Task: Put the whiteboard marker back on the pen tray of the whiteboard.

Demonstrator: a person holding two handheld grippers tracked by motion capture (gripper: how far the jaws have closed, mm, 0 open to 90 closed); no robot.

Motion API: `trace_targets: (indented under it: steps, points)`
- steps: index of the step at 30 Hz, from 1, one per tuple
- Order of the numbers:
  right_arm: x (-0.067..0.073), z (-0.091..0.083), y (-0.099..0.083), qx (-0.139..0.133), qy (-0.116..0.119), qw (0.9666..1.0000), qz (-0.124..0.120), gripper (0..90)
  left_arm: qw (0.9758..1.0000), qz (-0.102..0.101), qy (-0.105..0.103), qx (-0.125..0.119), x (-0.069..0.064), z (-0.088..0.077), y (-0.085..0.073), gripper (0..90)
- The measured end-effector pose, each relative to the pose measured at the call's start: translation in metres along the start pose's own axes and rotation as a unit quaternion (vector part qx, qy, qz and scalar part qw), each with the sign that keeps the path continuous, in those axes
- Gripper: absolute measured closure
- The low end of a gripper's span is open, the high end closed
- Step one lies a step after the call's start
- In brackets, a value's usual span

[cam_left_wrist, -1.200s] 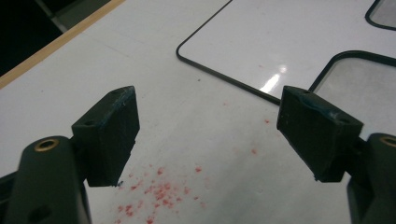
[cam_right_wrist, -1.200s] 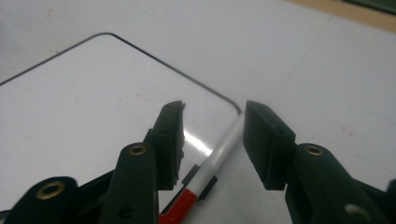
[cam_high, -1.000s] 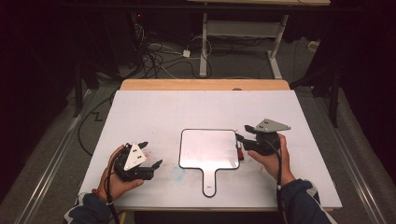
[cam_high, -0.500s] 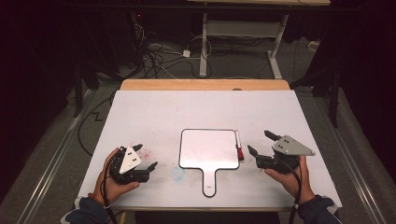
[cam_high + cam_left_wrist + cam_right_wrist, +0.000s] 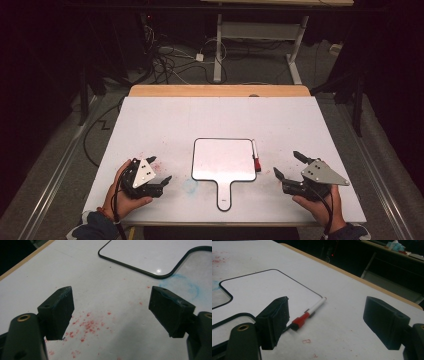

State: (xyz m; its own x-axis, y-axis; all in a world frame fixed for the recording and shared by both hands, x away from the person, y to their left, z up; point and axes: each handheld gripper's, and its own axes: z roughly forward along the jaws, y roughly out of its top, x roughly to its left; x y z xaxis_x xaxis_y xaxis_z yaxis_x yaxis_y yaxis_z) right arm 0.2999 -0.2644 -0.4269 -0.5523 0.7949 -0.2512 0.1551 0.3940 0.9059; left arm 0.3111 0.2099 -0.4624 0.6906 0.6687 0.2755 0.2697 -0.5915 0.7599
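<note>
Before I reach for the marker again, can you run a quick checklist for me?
1. Right hand-held gripper open, jaws having just widened, nothing between them: ok.
2. Left hand-held gripper open and empty: ok.
3. White marker with red cap lying flat against the right edge of the black-rimmed paddle-shaped whiteboard: ok.
4. Marker cap on: ok.
5. Path from right hand-held gripper to marker free of things: ok.
6. Whiteboard surface wiped: cannot tell.

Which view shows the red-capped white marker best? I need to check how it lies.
The right gripper view: the red-capped white marker lies close, flat beside the black-rimmed whiteboard paddle. In the high view it is small along that board's right edge.
</note>
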Motion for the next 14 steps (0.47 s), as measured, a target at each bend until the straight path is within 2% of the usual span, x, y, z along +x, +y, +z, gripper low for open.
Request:
trace_targets:
  steps: [14]
  points:
    - [0.005,0.0037,-0.0028,0.001,0.008,0.9999,-0.013,22.4,1.0,0.003,0.003,0.004,0.0011,0.002,0.0007,19.3]
